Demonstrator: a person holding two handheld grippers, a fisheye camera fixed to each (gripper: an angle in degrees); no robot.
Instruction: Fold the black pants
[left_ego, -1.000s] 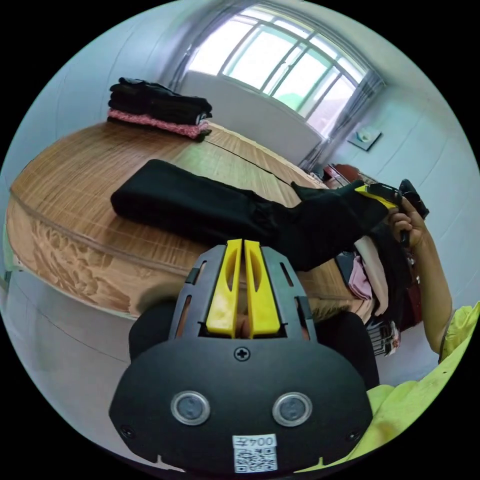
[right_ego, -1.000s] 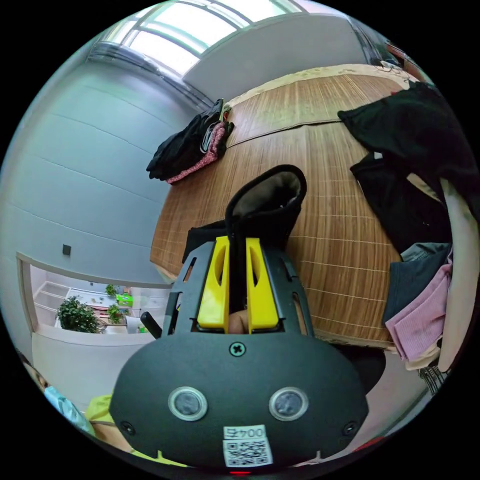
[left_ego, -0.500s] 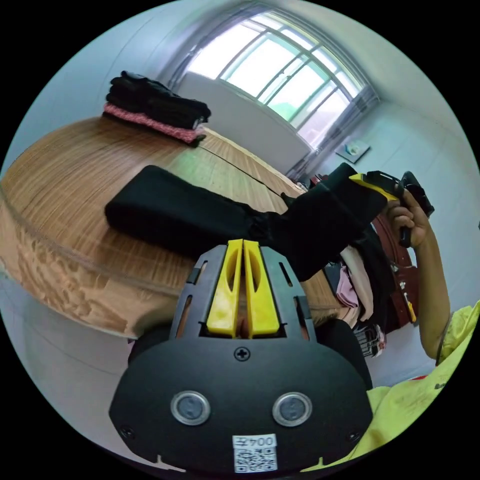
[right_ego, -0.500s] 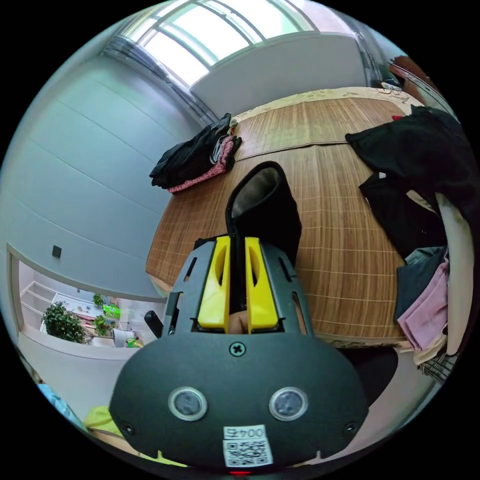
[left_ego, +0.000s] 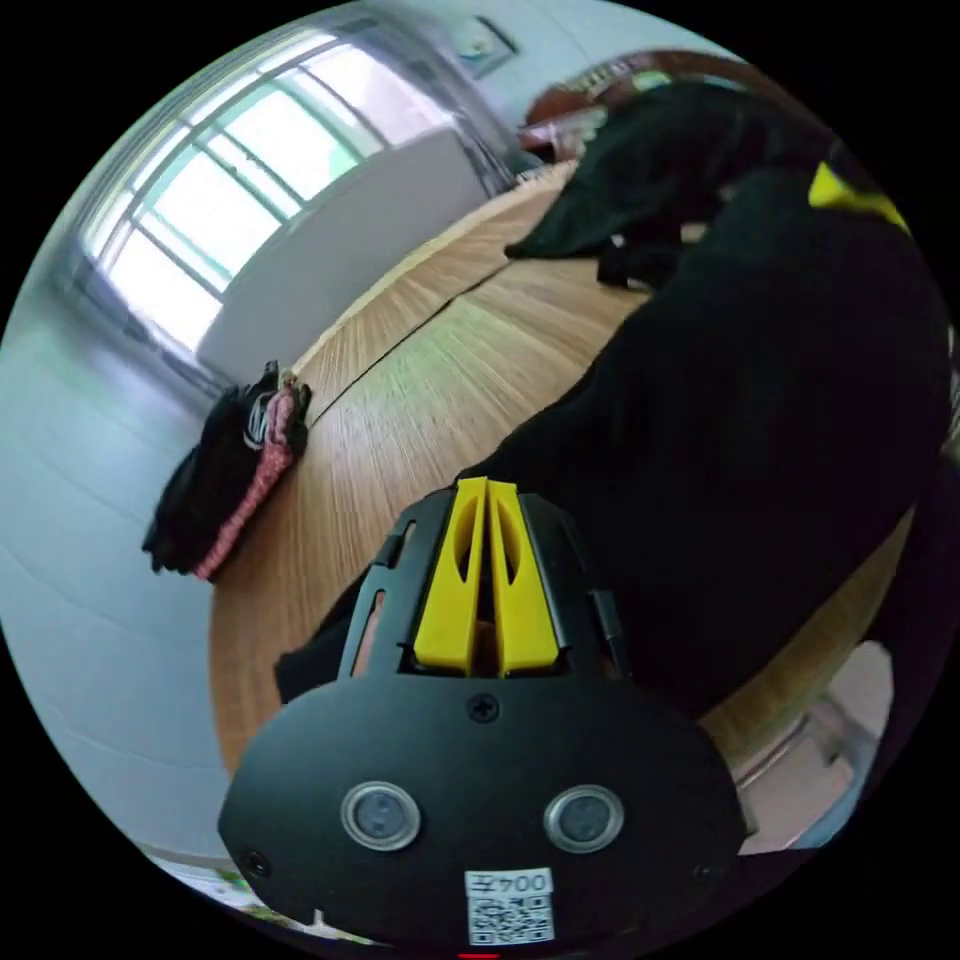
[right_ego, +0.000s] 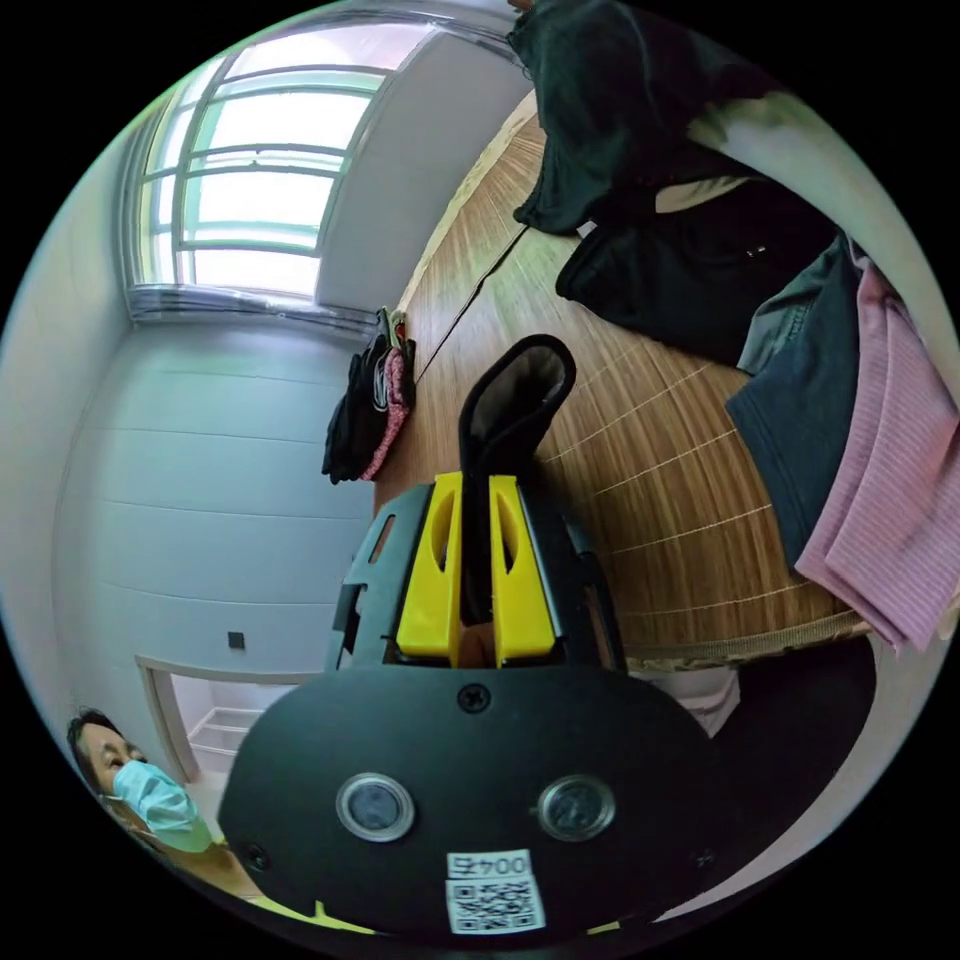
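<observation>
The black pants lie across the woven bed mat and rise large at the right of the left gripper view. My left gripper is shut, its tips at the near edge of the pants, with nothing seen between the jaws. The right gripper's yellow jaw shows at the raised end of the pants. In the right gripper view my right gripper is shut on a fold of the black pants, which stands up in a loop with its paler lining showing.
A folded stack of black and pink clothes sits at the mat's far side near the window. A loose pile lies along the bed's edge: black garments, a dark grey piece, a pink piece. A person's masked head is low left.
Both cameras have rolled and moved in over the bed. The right gripper keeps hold of the pants' end and has carried it closer to the left gripper, so the pants loom larger.
</observation>
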